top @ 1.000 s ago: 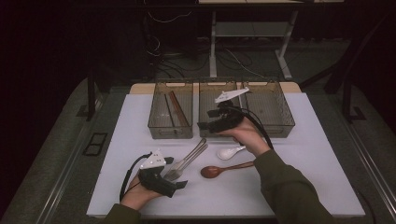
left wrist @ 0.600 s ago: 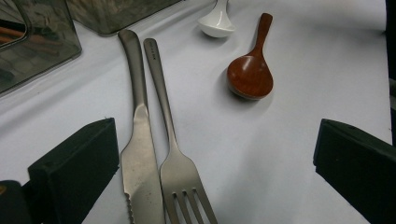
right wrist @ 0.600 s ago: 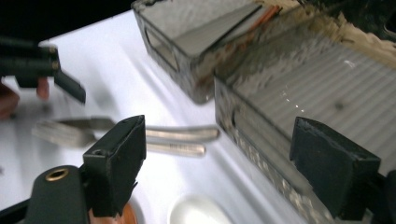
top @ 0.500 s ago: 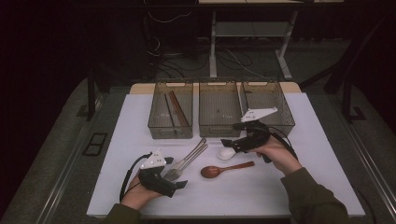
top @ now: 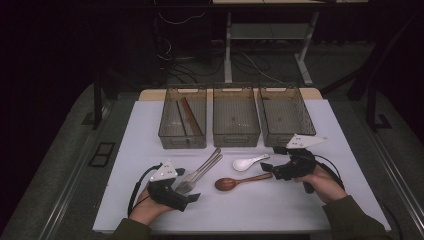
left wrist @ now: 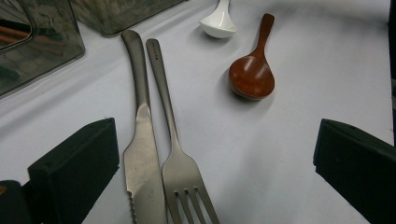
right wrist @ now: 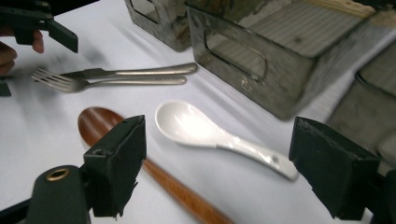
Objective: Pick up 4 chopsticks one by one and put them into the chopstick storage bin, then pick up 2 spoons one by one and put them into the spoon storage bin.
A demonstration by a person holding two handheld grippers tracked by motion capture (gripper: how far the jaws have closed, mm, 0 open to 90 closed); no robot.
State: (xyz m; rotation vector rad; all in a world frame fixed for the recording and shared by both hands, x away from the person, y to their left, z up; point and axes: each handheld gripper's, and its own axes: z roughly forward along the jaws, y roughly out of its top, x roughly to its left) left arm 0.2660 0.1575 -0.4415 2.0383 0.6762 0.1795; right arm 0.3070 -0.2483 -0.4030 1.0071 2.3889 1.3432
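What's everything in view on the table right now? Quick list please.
Bins: three, clear smoky plastic, a row along the table's far side.
Sticks: brown, inside the left bin; count unclear.
Knife: one, steel, between the left gripper's jaws.
Fork: one, steel, beside the knife.
White spoon: one, between the right gripper's jaws, untouched.
Wooden spoon: one, reddish brown, table middle.
Table: one, white.
Left gripper: black, open.
Right gripper: black, open.
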